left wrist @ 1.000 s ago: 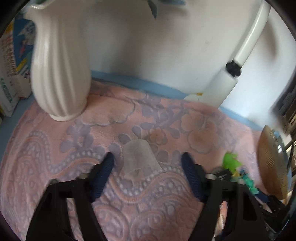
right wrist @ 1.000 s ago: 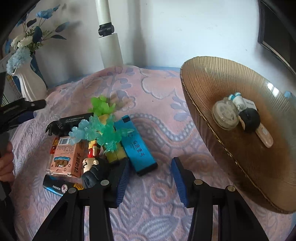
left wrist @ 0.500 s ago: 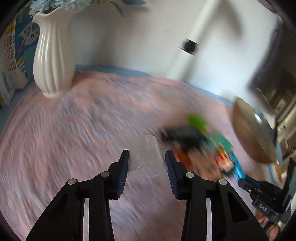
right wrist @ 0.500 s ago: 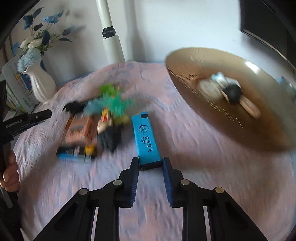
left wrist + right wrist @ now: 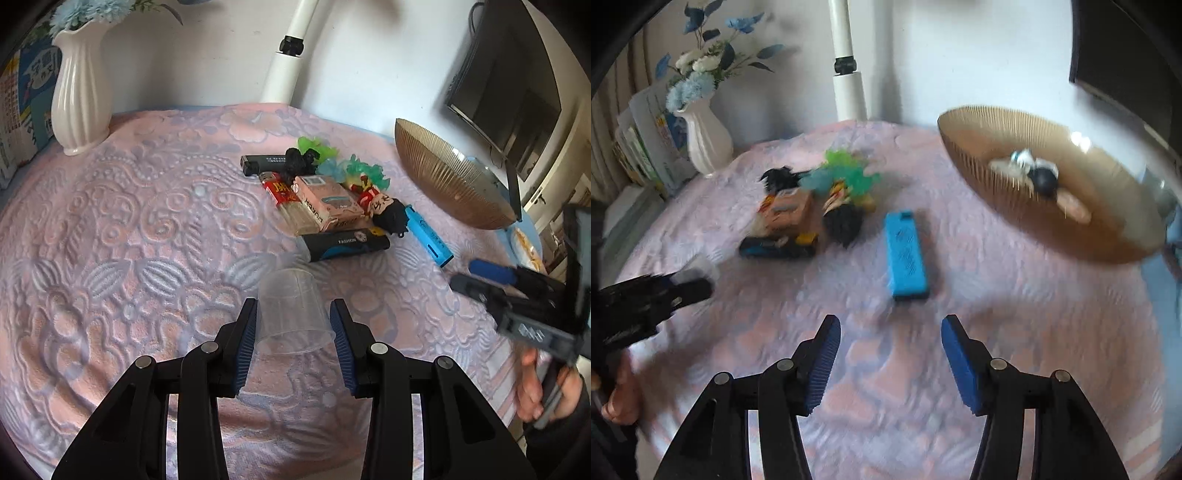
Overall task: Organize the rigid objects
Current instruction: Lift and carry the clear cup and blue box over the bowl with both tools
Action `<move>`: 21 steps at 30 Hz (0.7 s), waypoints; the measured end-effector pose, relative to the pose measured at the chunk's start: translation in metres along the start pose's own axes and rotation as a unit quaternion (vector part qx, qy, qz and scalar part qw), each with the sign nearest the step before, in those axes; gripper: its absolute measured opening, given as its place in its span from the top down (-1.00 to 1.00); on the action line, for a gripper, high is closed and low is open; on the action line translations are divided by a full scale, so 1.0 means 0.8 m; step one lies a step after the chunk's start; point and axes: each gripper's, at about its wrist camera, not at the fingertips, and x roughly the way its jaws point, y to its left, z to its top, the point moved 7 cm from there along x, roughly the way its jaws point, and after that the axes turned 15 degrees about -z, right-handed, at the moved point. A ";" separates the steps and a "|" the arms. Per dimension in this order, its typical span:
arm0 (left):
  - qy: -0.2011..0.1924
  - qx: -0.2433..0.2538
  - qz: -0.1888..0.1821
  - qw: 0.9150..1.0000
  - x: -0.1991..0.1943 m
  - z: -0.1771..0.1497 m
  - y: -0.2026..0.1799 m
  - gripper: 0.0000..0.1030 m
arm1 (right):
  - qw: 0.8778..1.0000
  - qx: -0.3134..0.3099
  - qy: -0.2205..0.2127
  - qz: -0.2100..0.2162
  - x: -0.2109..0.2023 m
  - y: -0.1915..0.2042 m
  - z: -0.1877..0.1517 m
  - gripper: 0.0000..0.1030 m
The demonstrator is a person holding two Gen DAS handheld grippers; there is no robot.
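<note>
L gripper (image 5: 293,328) pinches a clear plastic cup (image 5: 291,312), pads pressed on both its sides, open rim toward the camera, base pointing away. Cup is held just above the pink-and-lilac embossed cloth on the surface (image 5: 129,221).

Just beyond the cup, a pile of small things: black lighter w/ blue print marked FASHION (image 5: 347,243) nearest, then a pink card box (image 5: 328,203) lying on a red-and-clear lighter (image 5: 286,201). A black-haired toy figure in red (image 5: 384,206) lies at the pile's right, a black rectangular lighter (image 5: 264,162) and a small black figurine (image 5: 299,164) at its far end, w/ green and teal plastic foliage (image 5: 332,162) there too. Bright blue flat rectangular case (image 5: 430,240) lies apart to the right of the pile.

Far right: ribbed amber glass bowl (image 5: 443,177). Far left: white ribbed vase (image 5: 79,96) w/ blue flowers; a white pole (image 5: 288,55) at the back wall.

R gripper (image 5: 890,354) has just been opening; fingers now spread, nothing between them, hovering near side of the blue case (image 5: 907,254), not touching it. Right-wrist view is blurred. The bowl (image 5: 979,147) sits to its far right, holding several small items incl. a dark ball (image 5: 1043,181); others too smeared to tell. L gripper w/ cup shows at left edge there (image 5: 690,284).
</note>
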 end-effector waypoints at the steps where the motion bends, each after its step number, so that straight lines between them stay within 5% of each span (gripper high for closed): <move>1: -0.001 0.000 0.000 1.000 0.000 0.000 0.001 0.29 | 1.000 -0.004 0.002 -0.005 0.009 0.000 0.007 -0.07; 7: -0.001 0.018 0.019 1.000 0.004 -0.001 -0.005 0.29 | 1.000 0.007 0.025 -0.002 0.048 -0.005 0.028 -0.05; 12: 0.001 0.017 0.021 1.000 0.008 0.001 -0.004 0.29 | 0.999 -0.034 -0.001 0.008 0.037 0.016 0.030 0.45; 17: 0.003 0.026 0.032 0.999 0.008 0.000 -0.007 0.29 | 0.998 -0.056 -0.014 0.016 0.019 0.031 0.017 0.50; 21: 0.008 0.037 0.044 0.998 0.010 0.001 -0.010 0.29 | 0.998 -0.013 -0.007 0.064 0.001 0.020 0.005 0.51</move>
